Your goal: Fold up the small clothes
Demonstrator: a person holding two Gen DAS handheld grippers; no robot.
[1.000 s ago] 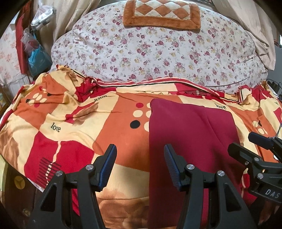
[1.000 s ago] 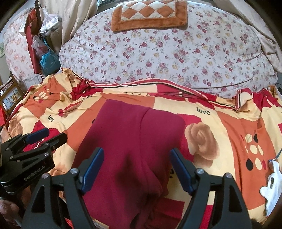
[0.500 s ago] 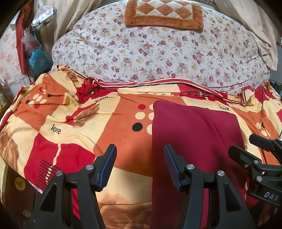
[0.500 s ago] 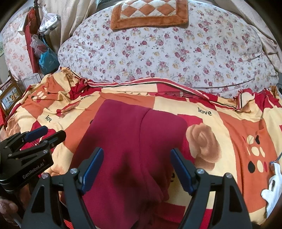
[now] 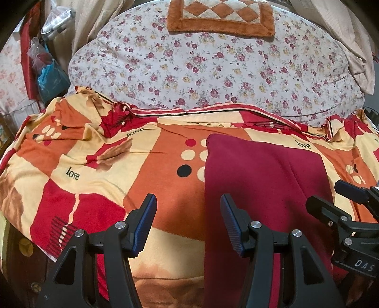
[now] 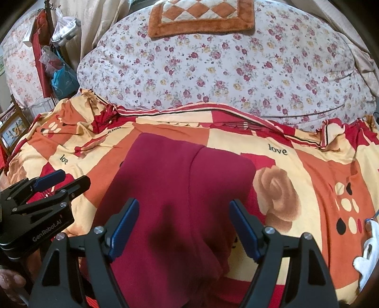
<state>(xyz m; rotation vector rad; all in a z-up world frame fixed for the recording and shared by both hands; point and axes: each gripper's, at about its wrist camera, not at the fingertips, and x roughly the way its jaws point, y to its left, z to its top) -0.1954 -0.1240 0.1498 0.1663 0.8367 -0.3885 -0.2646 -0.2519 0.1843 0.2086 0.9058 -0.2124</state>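
Note:
A dark red garment [image 5: 260, 180] lies folded lengthwise and flat on the red, orange and cream bedspread [image 5: 94, 165]. A centre crease runs down the garment [image 6: 180, 180]. My left gripper [image 5: 188, 203] hovers open over the bedspread at the garment's left edge, nothing between its blue pads. My right gripper [image 6: 184, 206] stands open, wider, above the near part of the garment, with nothing pinched. Each gripper shows in the other's view: the right gripper [image 5: 341, 201] at the right edge, the left gripper [image 6: 61, 182] at the left edge. The garment's near end is hidden under the grippers.
A big floral duvet mound [image 5: 213, 71] rises behind the bedspread, with an orange checked mat [image 5: 220, 16] on top. Bags hang at the far left [image 5: 49, 75]. A white object [image 6: 367, 251] lies at the bed's right edge. A hand [image 6: 9, 284] holds the left gripper.

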